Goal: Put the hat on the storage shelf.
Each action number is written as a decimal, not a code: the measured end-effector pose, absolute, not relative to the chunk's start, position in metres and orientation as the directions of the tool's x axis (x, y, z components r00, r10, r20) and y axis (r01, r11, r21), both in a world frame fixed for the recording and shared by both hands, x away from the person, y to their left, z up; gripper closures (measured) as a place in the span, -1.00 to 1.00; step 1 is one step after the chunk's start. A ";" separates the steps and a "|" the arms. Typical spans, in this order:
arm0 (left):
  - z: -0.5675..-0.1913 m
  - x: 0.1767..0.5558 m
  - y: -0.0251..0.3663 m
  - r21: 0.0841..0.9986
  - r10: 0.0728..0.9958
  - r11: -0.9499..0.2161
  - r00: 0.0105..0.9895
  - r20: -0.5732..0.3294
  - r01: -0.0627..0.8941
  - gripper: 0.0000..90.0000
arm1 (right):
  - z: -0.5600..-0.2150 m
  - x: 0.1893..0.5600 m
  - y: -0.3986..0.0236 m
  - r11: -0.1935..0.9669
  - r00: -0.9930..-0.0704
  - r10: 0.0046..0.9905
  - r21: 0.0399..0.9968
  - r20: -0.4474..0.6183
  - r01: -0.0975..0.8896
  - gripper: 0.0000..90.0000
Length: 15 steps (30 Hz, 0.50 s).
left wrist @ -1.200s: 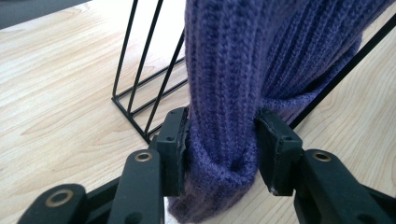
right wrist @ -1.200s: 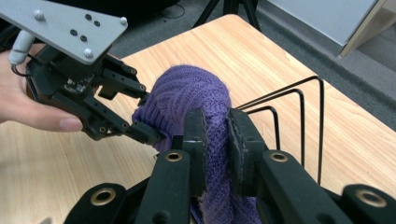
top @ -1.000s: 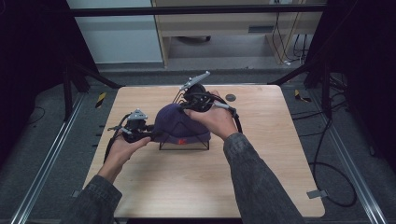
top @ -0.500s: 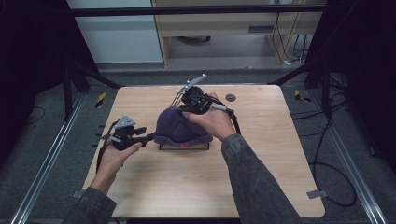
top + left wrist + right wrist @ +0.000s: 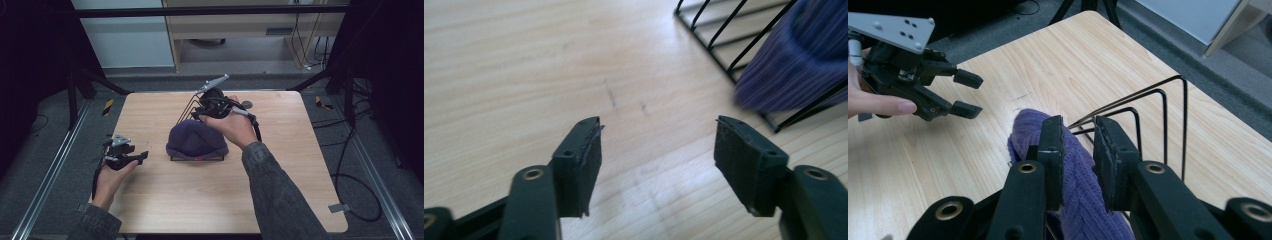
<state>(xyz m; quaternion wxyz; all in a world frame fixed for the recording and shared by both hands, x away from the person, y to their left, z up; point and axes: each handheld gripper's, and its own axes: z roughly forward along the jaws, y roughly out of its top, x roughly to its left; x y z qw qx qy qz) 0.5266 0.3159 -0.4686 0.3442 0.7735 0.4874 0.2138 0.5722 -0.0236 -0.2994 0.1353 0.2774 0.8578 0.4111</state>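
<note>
Lab: framed test table (image 5: 150, 210) (trailing cables (image 5: 350, 180))

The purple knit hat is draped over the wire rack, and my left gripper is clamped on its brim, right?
No. The left gripper is open and off the purple knit hat, above bare table, as the left gripper view shows. The hat does sit on the wire rack.

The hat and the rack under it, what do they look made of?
The hat looks like knitted yarn, purple and matte: ribbed stitches show in the right gripper view. The rack looks like thin metal wire with a black coating, possibly paint: slim, stiff rods with bent corners. The table seems light wood or a wood-grain laminate.
</note>
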 end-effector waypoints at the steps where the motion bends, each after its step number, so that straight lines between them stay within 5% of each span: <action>1: -0.470 0.527 0.316 0.735 0.904 -0.288 0.428 -0.004 0.614 -0.29 | -0.299 0.572 -0.025 0.506 -0.806 0.591 0.781 -0.006 0.366 0.65; 15: -0.486 0.530 0.310 0.672 0.896 -0.317 0.444 -0.019 0.669 -0.57 | -0.283 0.568 -0.047 0.479 -0.777 0.630 0.795 -0.014 0.374 0.54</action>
